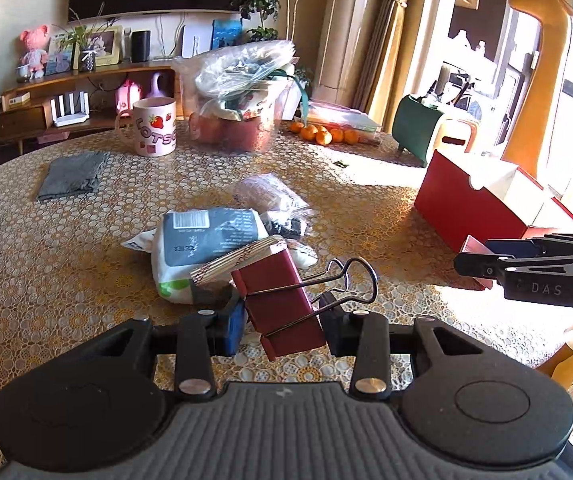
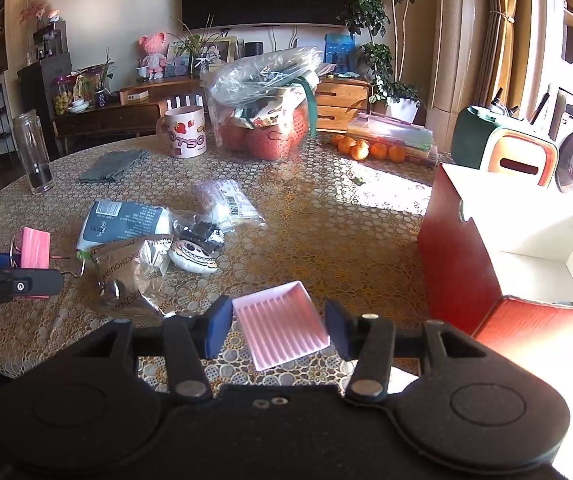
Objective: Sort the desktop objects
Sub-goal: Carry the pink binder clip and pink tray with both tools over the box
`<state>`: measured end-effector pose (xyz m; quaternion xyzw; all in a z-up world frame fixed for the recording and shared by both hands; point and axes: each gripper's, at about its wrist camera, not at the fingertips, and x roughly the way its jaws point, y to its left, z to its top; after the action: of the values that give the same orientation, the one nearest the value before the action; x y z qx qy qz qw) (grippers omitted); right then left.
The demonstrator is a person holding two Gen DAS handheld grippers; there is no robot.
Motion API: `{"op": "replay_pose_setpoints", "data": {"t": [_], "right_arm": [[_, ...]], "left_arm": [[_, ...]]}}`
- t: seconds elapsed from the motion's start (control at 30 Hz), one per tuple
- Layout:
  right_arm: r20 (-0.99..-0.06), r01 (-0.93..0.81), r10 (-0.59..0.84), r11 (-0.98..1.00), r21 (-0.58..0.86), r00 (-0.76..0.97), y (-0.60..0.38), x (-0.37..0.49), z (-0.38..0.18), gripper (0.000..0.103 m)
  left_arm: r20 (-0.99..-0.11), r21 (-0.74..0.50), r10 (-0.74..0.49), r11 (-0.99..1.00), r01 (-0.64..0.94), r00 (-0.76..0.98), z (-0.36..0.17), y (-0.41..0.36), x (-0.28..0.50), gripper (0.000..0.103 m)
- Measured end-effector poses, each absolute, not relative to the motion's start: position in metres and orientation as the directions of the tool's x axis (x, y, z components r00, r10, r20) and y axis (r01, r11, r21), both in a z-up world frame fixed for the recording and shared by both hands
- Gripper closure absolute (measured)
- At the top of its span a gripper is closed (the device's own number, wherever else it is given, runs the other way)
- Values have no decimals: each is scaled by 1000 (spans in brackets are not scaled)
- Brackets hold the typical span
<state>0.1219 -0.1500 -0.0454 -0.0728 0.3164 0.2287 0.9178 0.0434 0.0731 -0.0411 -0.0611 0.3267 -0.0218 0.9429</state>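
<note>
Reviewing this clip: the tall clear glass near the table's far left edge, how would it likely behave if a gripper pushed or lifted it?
The tall clear glass is narrow for its height, so a push near the top would probably tip it. Its smooth walls look slippery for fingers, and glass would likely break if it fell. It appears nearly empty, so probably not heavy.

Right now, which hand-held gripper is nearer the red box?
Right. The right hand-held gripper, holding a pink tray, sits beside the red box; the left hand-held gripper is farther off.
</note>
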Motion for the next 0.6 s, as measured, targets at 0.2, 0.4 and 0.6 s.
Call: {"op": "replay_pose_setpoints", "data": {"t": [0.2, 0.4, 0.6], "right_arm": [[-582, -437, 378, 899, 44, 720, -182, 116, -23, 53], [-552, -416, 379, 907, 63, 743, -217, 114, -2, 52], [-531, -398, 364, 916, 55, 765, -251, 119, 13, 52]], "left_arm": [[-598, -103, -111, 993, 61, 794, -23, 41, 50, 65], [-590, -93, -158, 987, 128, 791, -9, 6, 64, 65], [-580, -85, -218, 974, 208, 785, 3, -34, 79, 65]]}}
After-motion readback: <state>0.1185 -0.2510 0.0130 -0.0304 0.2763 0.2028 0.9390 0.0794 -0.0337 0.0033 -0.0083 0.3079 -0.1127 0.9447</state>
